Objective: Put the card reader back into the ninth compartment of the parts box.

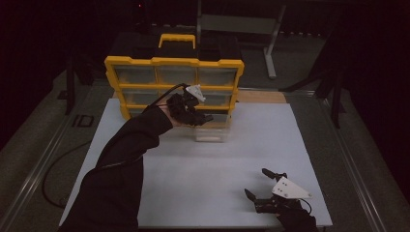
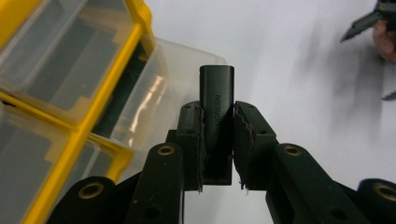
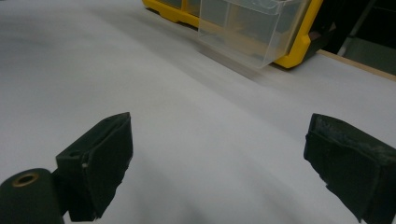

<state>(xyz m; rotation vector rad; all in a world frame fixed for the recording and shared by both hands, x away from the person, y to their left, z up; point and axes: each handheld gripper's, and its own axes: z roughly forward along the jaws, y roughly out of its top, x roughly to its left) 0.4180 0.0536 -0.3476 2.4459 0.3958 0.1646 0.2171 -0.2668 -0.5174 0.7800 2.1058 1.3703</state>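
- The left gripper (image 2: 218,140) was seen clenched on a small black adapter (image 2: 217,105), the part standing upright between the pads at the centre of the left gripper view, with lettering running along its face.
- In the high view the left gripper (image 1: 193,108) was held at the centre of the frame, just in front of the yellow drawer organizer (image 1: 174,62), above a clear drawer (image 1: 211,131) that had been pulled out of the bottom row.
- The same clear drawer (image 2: 159,98) was shown at the left of the left gripper view, its rounded front corner just beside the adapter's upper end; whether the two touched could not be told.
- The right gripper (image 1: 263,186) was found released, jaws wide apart, resting low at the lower right of the high view on the white surface (image 1: 217,159), well apart from the organizer.
- The step in hand was judged to be the placing of the adapter into the open drawer, or its removal from it; which of the two could not be settled.
- For a clean placement, the adapter would best be carried fully over the drawer's open top before any release, so that the rim was cleared.
- The grip would best be kept firm and the part upright until it was low inside the drawer walls, since a tilted release could let it catch on the rim.
- The drawer was judged light and liable to slide, so contact with its front wall was to be avoided.
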